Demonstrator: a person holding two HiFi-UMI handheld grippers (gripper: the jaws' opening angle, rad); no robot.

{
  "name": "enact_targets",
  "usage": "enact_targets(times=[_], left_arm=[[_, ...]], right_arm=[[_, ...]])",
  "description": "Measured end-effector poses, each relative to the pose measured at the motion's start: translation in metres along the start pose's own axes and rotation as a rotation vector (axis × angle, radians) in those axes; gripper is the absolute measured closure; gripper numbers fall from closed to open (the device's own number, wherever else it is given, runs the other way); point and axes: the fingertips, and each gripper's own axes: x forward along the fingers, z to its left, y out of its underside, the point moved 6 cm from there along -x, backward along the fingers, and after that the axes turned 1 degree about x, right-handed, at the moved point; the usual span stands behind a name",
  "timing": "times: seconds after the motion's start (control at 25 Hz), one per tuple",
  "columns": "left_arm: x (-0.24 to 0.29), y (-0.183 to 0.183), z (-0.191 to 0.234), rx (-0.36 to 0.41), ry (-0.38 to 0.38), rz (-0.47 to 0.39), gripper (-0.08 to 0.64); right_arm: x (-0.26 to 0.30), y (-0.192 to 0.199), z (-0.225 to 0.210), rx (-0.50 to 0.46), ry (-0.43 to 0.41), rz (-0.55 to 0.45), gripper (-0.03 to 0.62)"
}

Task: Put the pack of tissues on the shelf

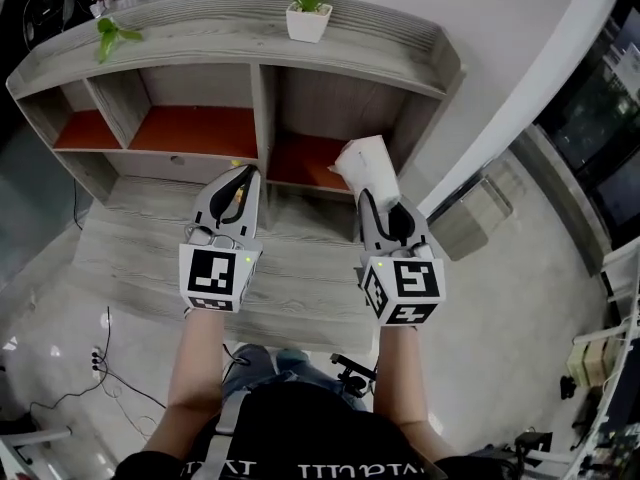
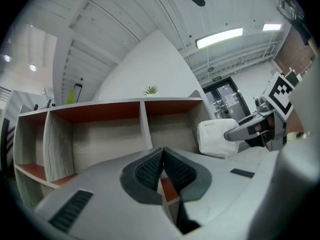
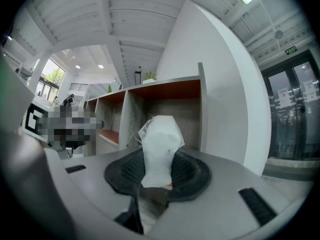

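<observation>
Right tool (image 1: 385, 211) clamps the tissue pack (image 1: 366, 165), hiding its lower end.

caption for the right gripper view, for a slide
Right gripper, jaws shut on the pack of tissues, facing the shelf

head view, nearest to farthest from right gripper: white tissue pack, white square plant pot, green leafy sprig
1. White tissue pack, clamped in the right gripper.
2. White square plant pot, grey shelf top, middle.
3. Green leafy sprig, far left.
</observation>
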Motion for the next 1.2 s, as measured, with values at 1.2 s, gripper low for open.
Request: enact_targets(times=[1.2], left_arm=[[0.012,0.021,0.072,-0.094,0.134,-0.042,0.548]], right_arm=[[0.047,0.037,0.029,0.964,0.041,-0.117,0.476]])
